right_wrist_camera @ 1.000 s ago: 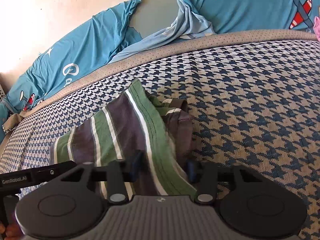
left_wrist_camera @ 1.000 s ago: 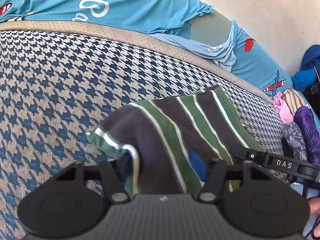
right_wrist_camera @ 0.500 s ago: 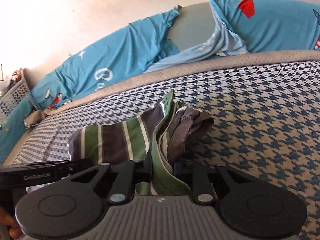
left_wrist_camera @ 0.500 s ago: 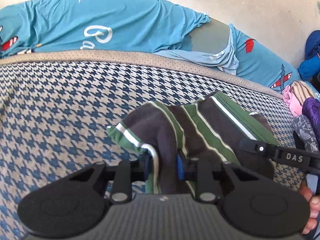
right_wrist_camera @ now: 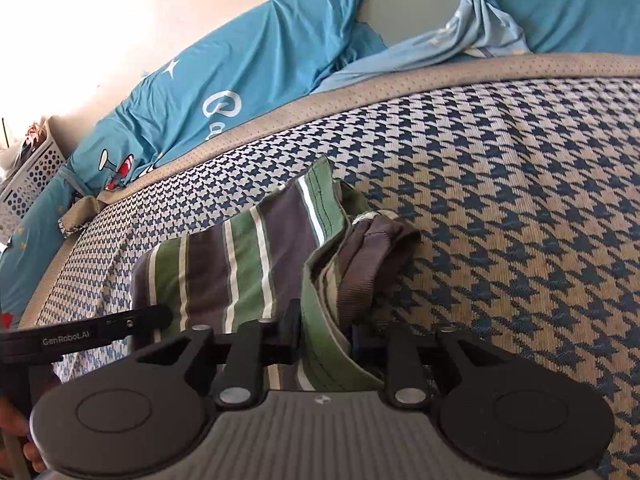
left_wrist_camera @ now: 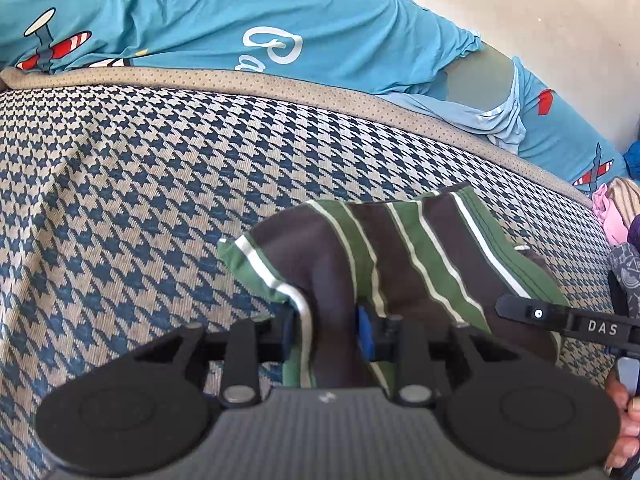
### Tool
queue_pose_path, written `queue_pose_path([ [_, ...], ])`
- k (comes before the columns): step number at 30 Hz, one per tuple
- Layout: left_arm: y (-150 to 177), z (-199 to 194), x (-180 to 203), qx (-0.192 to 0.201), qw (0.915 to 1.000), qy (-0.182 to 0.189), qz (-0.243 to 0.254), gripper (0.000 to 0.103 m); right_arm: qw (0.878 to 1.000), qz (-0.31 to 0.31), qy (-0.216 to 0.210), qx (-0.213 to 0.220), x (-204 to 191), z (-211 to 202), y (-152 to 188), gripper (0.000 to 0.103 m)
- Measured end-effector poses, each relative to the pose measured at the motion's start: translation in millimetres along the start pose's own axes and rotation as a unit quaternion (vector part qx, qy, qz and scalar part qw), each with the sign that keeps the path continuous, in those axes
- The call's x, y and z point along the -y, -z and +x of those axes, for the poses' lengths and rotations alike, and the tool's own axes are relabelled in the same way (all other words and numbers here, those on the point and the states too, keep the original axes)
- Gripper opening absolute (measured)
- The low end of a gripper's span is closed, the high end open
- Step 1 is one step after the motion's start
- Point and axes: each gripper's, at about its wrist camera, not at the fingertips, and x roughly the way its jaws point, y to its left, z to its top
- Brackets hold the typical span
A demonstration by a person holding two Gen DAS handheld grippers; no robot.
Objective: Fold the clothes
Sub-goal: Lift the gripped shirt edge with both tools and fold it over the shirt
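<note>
Sunlit houndstooth mattress (left_wrist_camera: 160, 184), blue cartoon bedsheet (left_wrist_camera: 192, 20) behind, pale wall (left_wrist_camera: 540, 8) beyond.

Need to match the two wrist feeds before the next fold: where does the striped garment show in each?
Left wrist: the striped garment sits lower centre-right, an edge pinched in the left claw.
Right wrist: it lies centre-left, its bunched edge pinched in the right claw.
Shared landmark: the blue cartoon sheet beyond the houndstooth cover.
</note>
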Motion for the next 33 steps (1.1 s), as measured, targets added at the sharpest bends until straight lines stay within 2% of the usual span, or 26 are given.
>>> queue_pose_path([
  [1, 0, 1, -2, -0.001, 1.0000, 0.004, -0.007, 0.034, 1.000, 0.007, 0.002, 0.001, 2, 0, 0, 0.041],
  [3, 0, 2, -7, -0.004, 0.9997, 0.011, -0.020, 0.043, 1.000, 0.020, 0.007, 0.003, 7, -1, -1, 0.048],
  [7, 0, 8, -18, -0.014, 0.9987, 0.016, -0.047, 0.053, 0.999, 0.035, 0.017, 0.006, 17, -5, -3, 0.048],
  [10, 1, 9, -25, -0.017, 0.9978, 0.026, -0.059, 0.059, 0.998, 0.059, 0.004, 0.003, 27, -6, -4, 0.049],
  [11, 1, 9, -26, -0.018, 0.9976, 0.033, -0.059, 0.066, 0.998, 0.066, 0.002, 0.000, 29, -5, -4, 0.049],
  [13, 2, 11, -28, -0.017, 0.9974, 0.046, -0.053, 0.072, 0.997, 0.075, -0.004, -0.003, 33, -4, -4, 0.049],
  [17, 4, 13, -26, -0.011, 0.9976, 0.052, -0.045, 0.082, 0.997, 0.073, -0.008, -0.004, 30, -2, -4, 0.054],
  [27, 2, 22, -20, 0.001, 0.9970, 0.066, -0.041, 0.082, 0.998, 0.055, -0.004, 0.003, 21, 8, -5, 0.062],
  [28, 2, 23, -18, 0.002, 0.9970, 0.067, -0.039, 0.078, 0.999, 0.054, -0.004, 0.004, 20, 9, -5, 0.063],
  [30, 2, 24, -15, 0.004, 0.9971, 0.068, -0.035, 0.064, 0.999, 0.049, -0.002, 0.008, 18, 11, -5, 0.063],
  [32, 2, 25, -13, 0.004, 0.9974, 0.066, -0.030, 0.049, 0.999, 0.040, -0.001, 0.010, 15, 13, -5, 0.058],
  [33, 2, 24, -14, 0.005, 0.9977, 0.062, -0.027, 0.047, 0.999, 0.035, -0.001, 0.009, 14, 15, -5, 0.043],
])
